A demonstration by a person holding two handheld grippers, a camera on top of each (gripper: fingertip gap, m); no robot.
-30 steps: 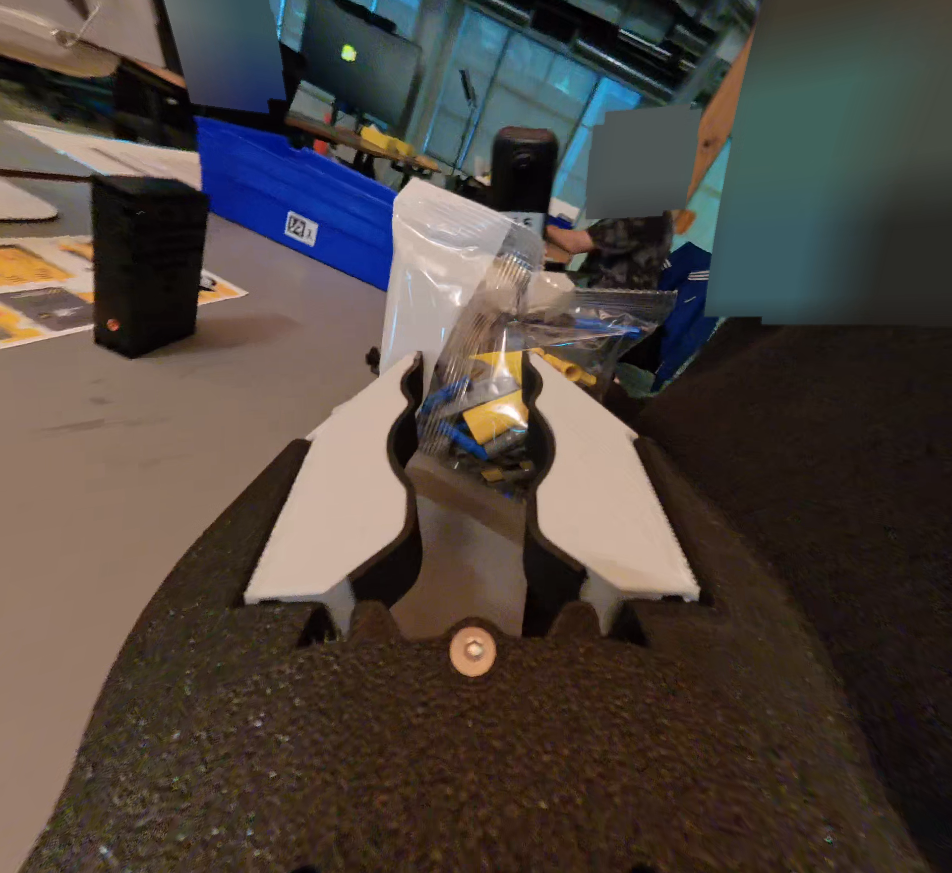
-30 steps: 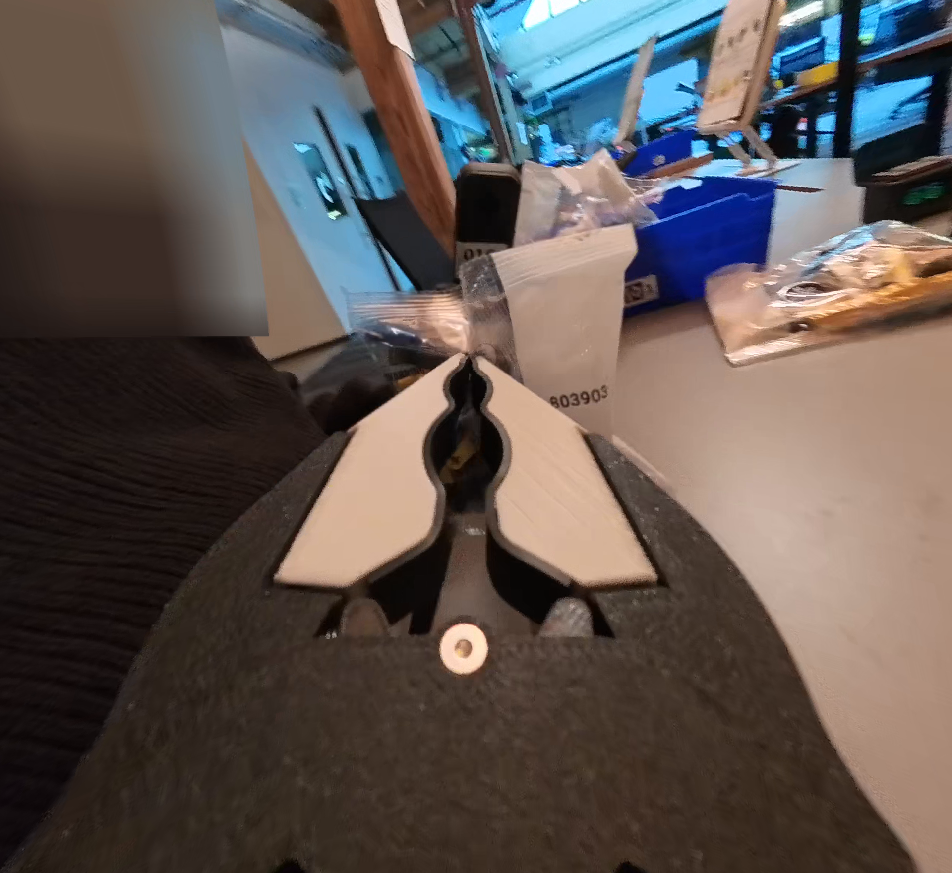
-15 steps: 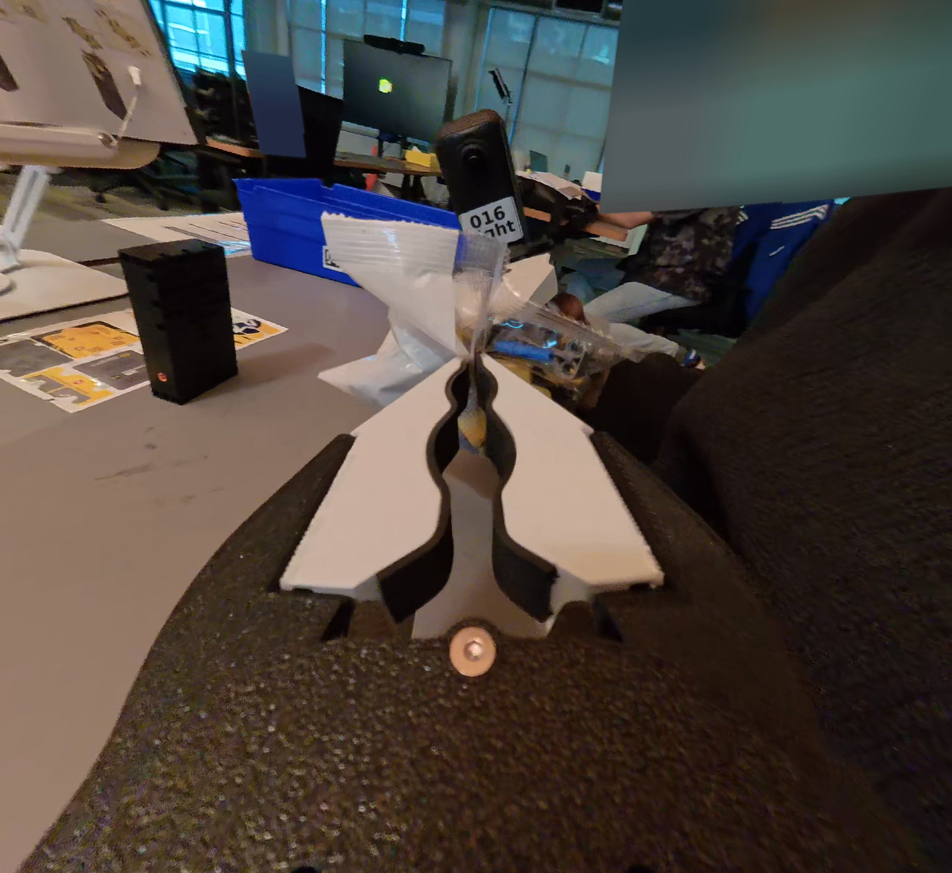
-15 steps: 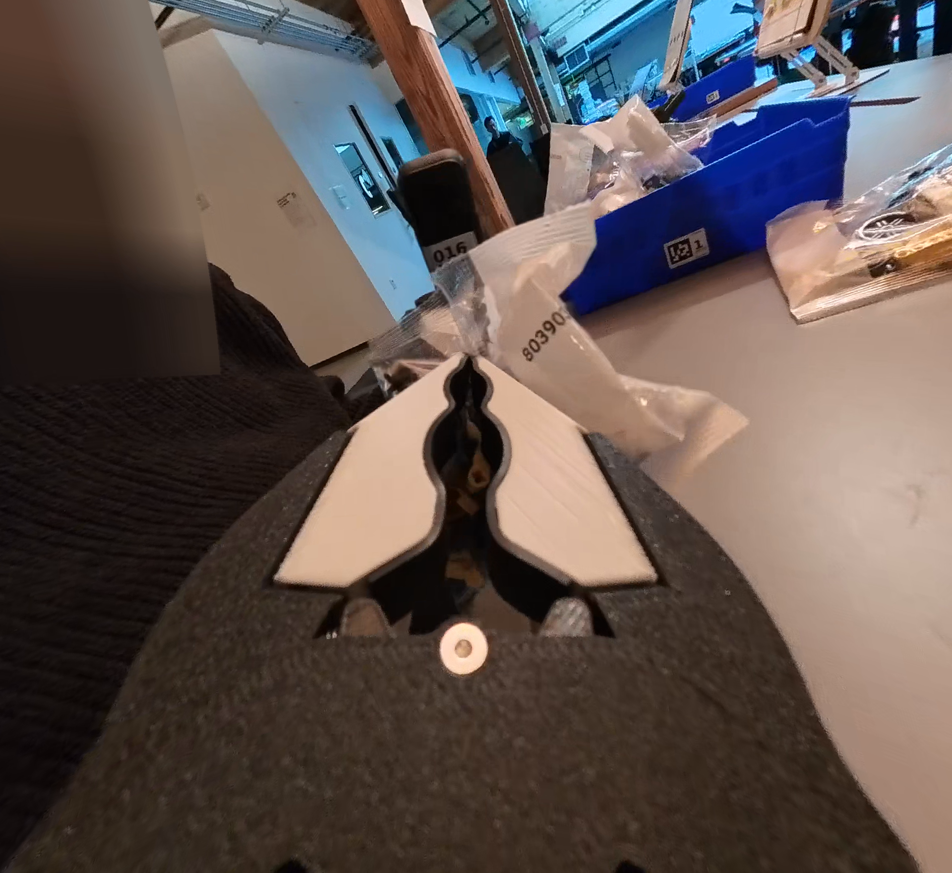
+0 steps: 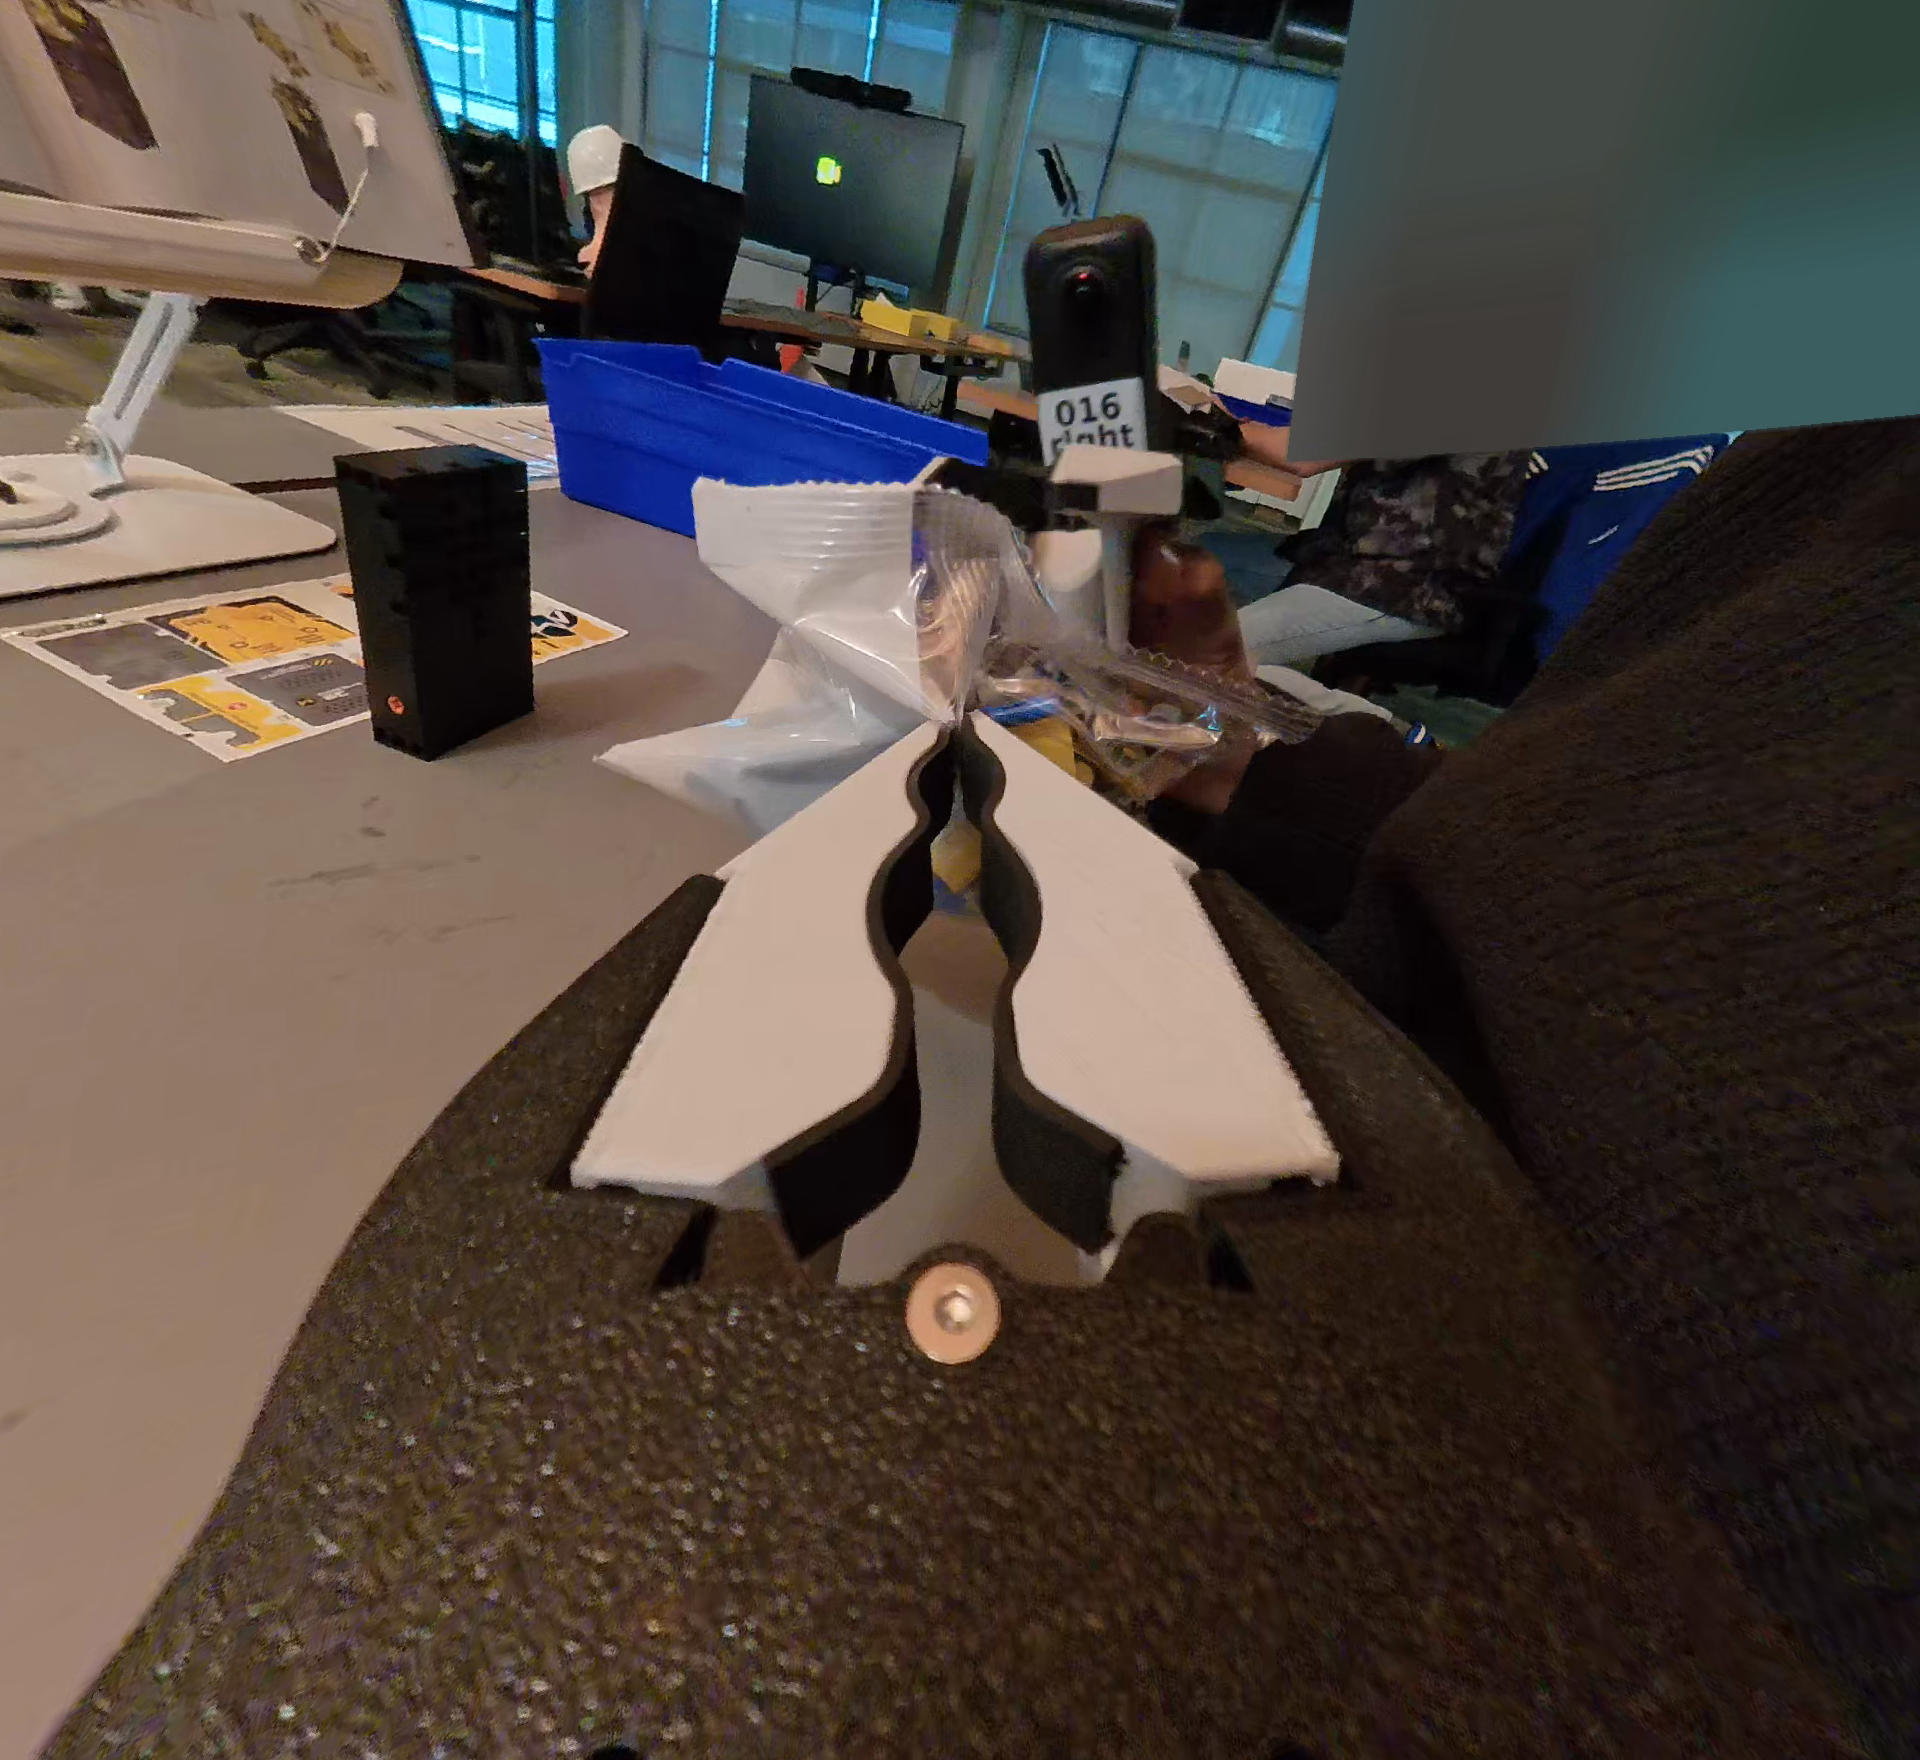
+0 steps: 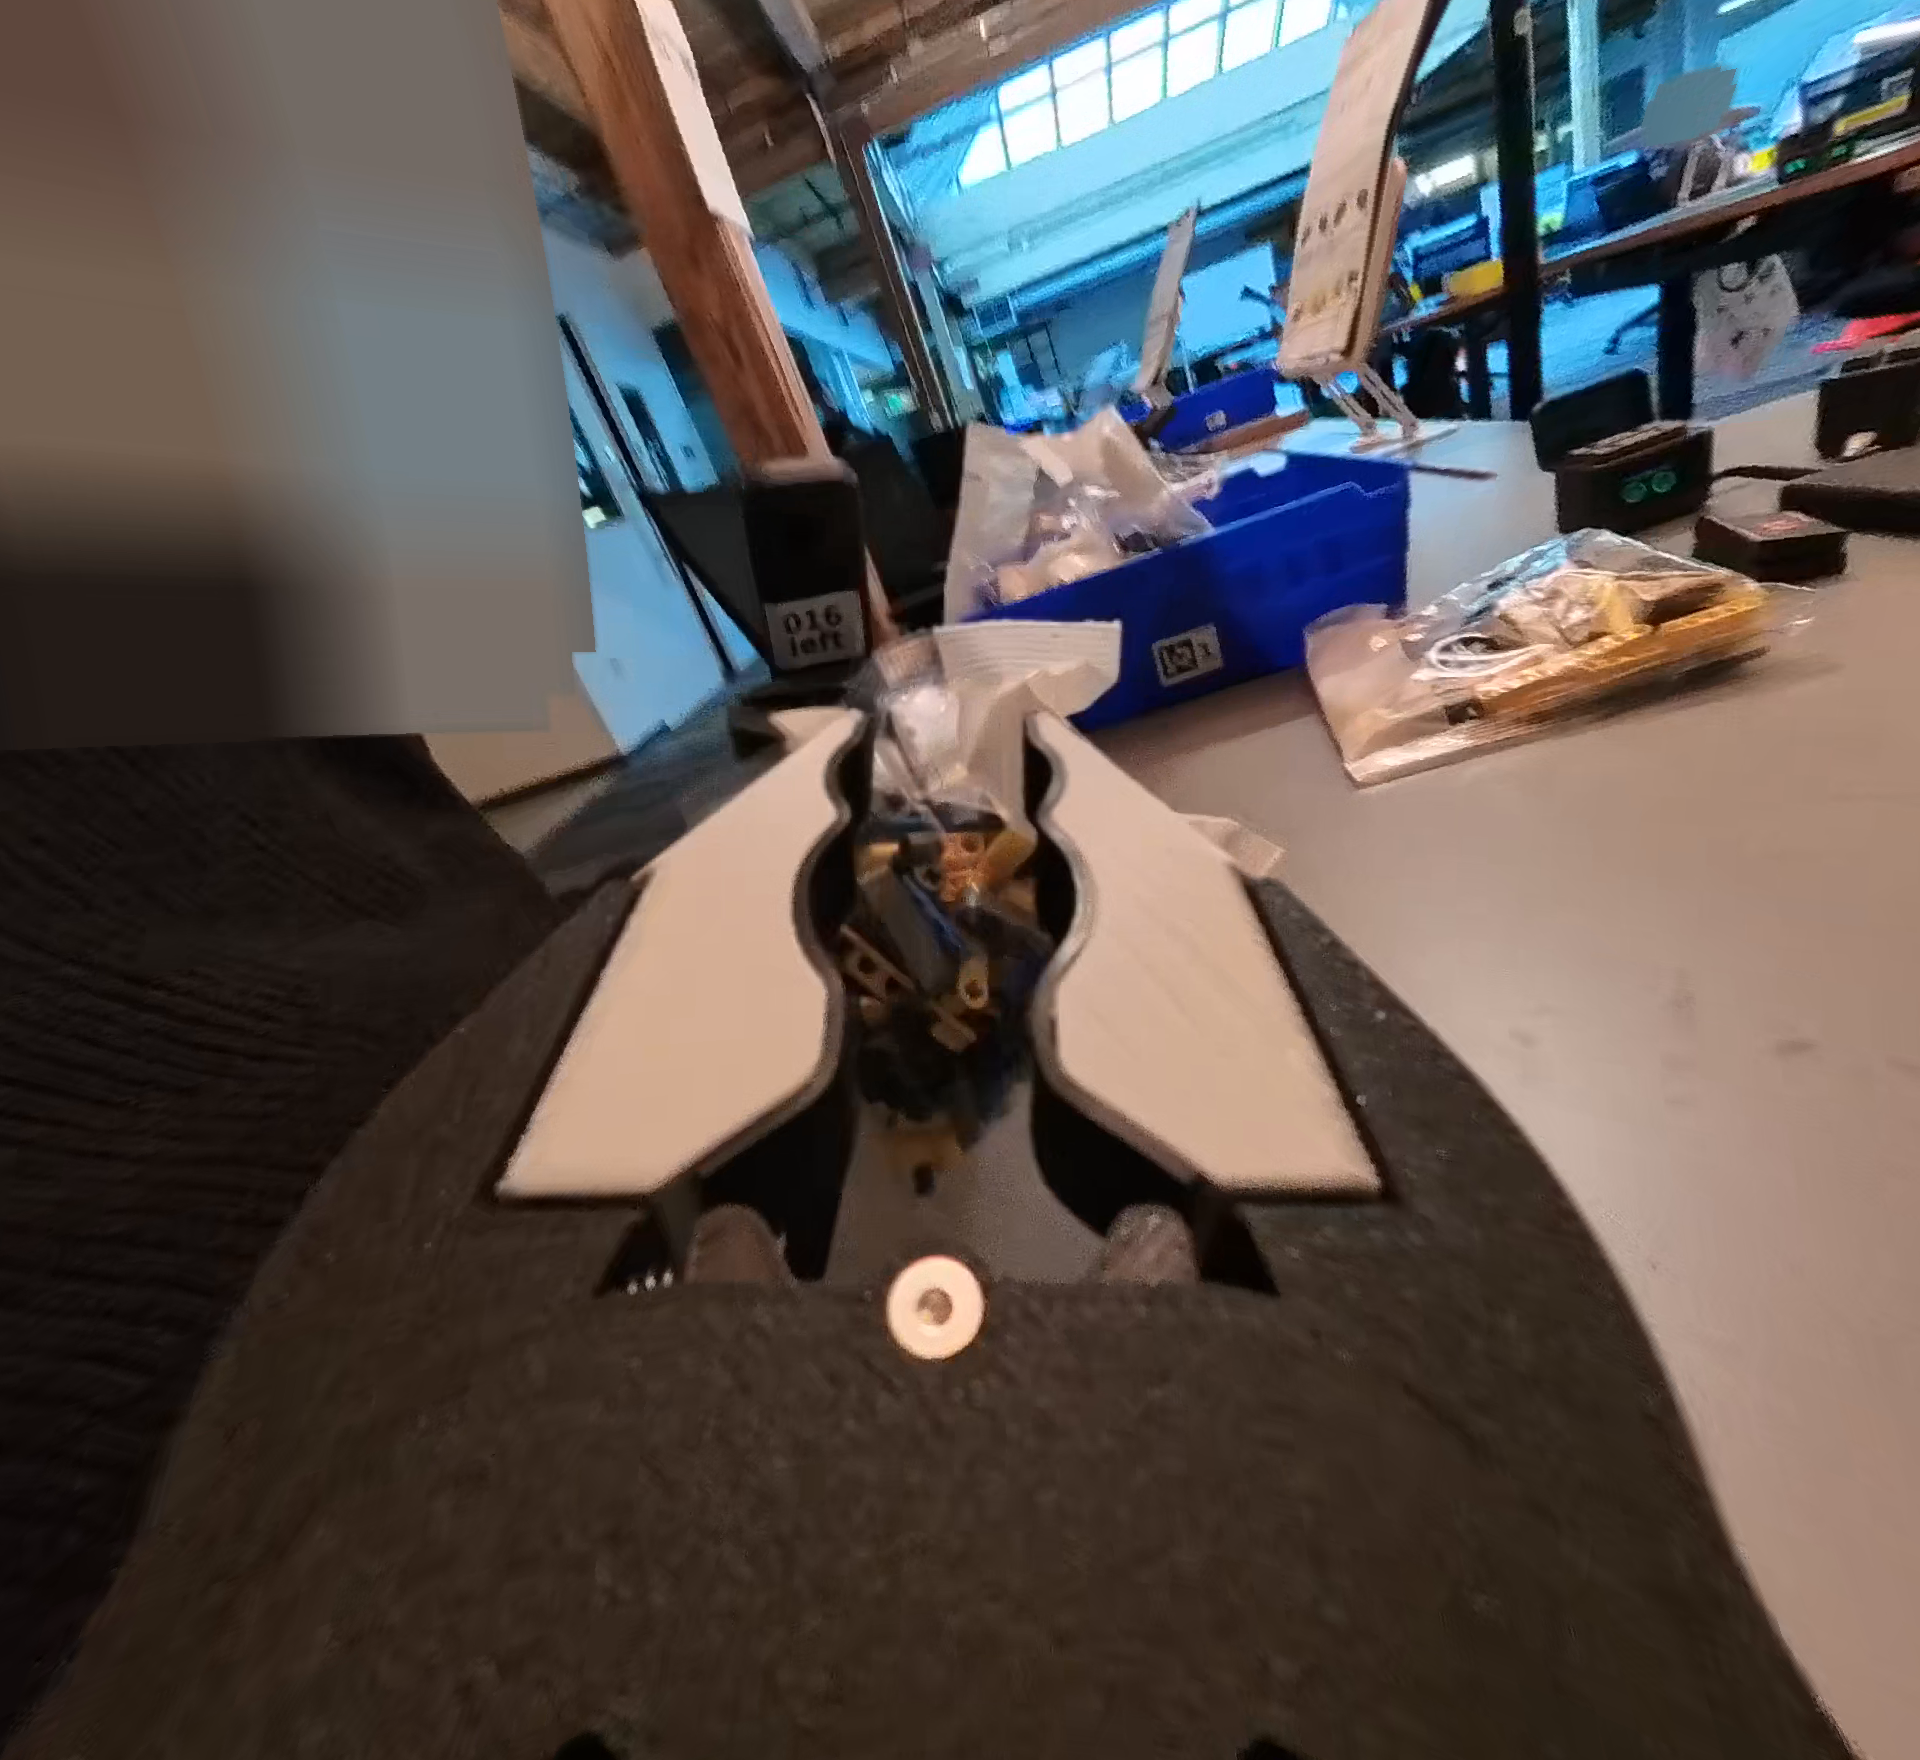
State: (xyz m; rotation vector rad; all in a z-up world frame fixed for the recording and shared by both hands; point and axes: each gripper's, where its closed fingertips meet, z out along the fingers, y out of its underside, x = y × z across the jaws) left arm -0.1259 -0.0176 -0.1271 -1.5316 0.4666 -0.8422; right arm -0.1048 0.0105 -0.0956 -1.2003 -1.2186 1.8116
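Note:
A clear plastic bag of small blue, yellow and black parts hangs over the near edge of the grey table. My left gripper is shut, pinching the bag's film at its tips. My right gripper is open, and the bag sits loosely between its spread fingers. In the left wrist view the right gripper is just behind the bag's top. The left gripper's black camera body shows beyond the bag in the right wrist view.
A blue bin stands behind the bag and holds more bags. A black block stands on a printed sheet beside a document stand. Another parts bag and black boxes lie right. A person's dark sleeve is close. One gripper's finger ends stand about 5 cm off the other's.
My left gripper closed on the bag and stays shut. My right gripper, shut on the bag until half a second ago, has opened. The bag has sunk lower toward the table.

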